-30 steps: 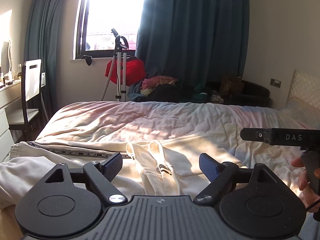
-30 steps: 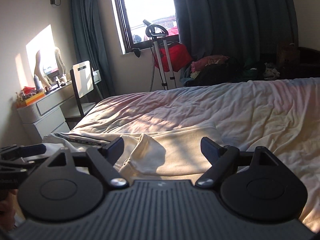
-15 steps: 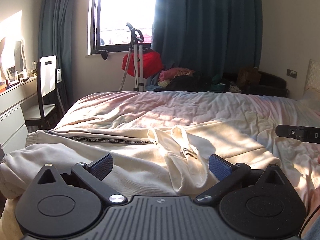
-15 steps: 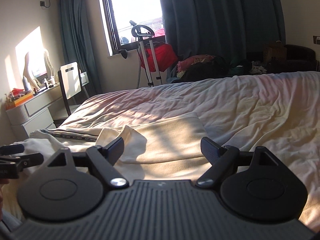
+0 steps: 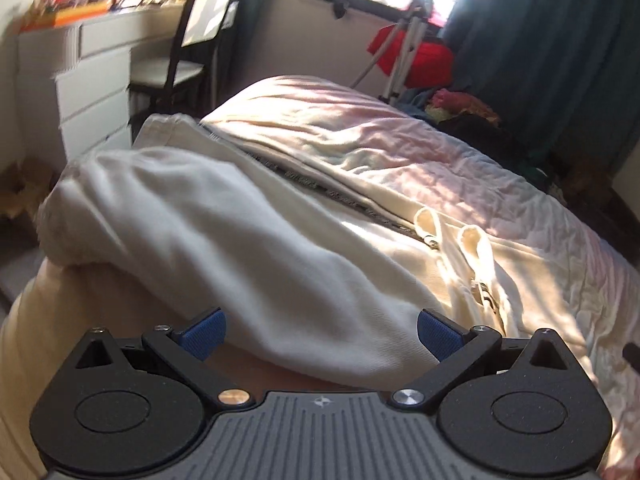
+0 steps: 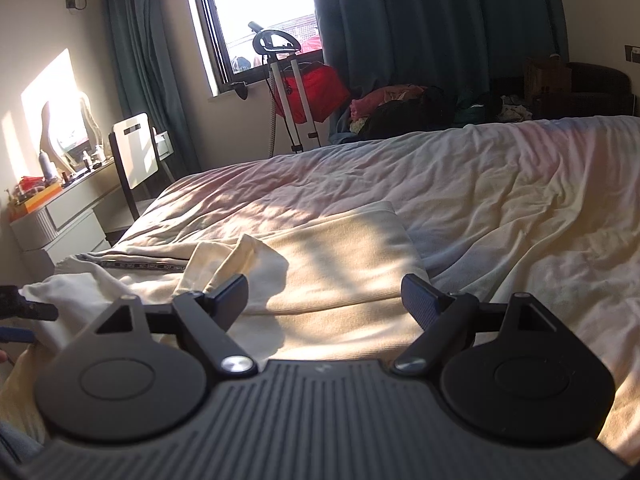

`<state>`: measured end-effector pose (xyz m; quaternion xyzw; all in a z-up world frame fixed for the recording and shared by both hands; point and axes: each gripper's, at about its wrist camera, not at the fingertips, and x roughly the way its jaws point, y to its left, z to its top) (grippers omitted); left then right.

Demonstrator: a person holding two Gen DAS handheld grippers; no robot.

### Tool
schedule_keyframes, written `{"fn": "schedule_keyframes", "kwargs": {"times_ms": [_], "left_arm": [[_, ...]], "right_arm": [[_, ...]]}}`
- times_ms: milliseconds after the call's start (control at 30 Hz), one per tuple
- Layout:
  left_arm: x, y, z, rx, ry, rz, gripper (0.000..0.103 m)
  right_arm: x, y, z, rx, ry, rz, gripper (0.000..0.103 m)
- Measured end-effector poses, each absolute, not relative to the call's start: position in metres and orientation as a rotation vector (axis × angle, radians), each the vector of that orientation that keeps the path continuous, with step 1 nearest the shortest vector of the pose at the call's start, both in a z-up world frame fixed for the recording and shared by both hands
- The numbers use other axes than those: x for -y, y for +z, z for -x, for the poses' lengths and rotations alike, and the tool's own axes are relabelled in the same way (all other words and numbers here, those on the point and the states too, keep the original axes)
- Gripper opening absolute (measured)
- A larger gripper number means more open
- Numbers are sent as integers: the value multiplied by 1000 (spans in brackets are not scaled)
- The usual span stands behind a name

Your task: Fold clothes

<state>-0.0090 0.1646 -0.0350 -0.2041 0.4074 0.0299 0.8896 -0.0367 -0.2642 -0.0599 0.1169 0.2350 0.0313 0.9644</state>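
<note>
A cream zip-up garment (image 5: 400,264) lies spread on the bed, its lettered zipper band (image 5: 332,190) running away from me. Its pale sleeve (image 5: 224,232) lies bunched near the bed's corner. My left gripper (image 5: 320,334) hovers just over the sleeve's near end, jaws wide open, blue pads (image 5: 204,332) clear of the cloth. In the right wrist view the garment's flat body (image 6: 352,256) lies ahead and the folded-over collar (image 6: 240,256) sits to the left. My right gripper (image 6: 324,300) stands open above the body with nothing held. The left gripper's finger (image 6: 24,312) shows at that view's left edge.
The rumpled bedsheet (image 6: 500,184) stretches to the right. Left of the bed stand a white dresser (image 5: 92,80) and a chair (image 5: 188,52). By the window are a garment steamer (image 6: 288,80), a red bag (image 6: 320,88), dark curtains (image 6: 420,20) and a pile of clothes (image 6: 400,108).
The left gripper swung left toward the bed's corner, rolled and dipped closer to the sleeve, with its jaws a little wider. The right gripper sank slightly and stayed open.
</note>
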Motion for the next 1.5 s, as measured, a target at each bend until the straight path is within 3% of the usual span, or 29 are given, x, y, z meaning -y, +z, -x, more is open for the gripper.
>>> {"fn": "schedule_keyframes", "kwargs": {"times_ms": [133, 233, 833, 933, 1133, 1400, 1500], "left_arm": [[-226, -59, 1, -916, 164, 798, 102], [-252, -72, -5, -930, 269, 924, 101], [-294, -94, -47, -717, 359, 946, 97], [-299, -96, -51, -673, 360, 995, 91], [-295, -93, -61, -667, 376, 916, 69], [-284, -72, -58, -619, 339, 781, 32], [-264, -46, -58, -572, 339, 639, 26]], "right_arm": [[266, -62, 36, -496, 65, -244, 85], [268, -64, 35, -519, 59, -254, 85], [259, -83, 15, -624, 58, -236, 85], [251, -86, 9, -637, 68, -217, 85], [231, -100, -9, -677, 75, -159, 85], [206, -121, -26, -746, 116, -21, 85], [205, -116, -23, -726, 117, 3, 85]]}}
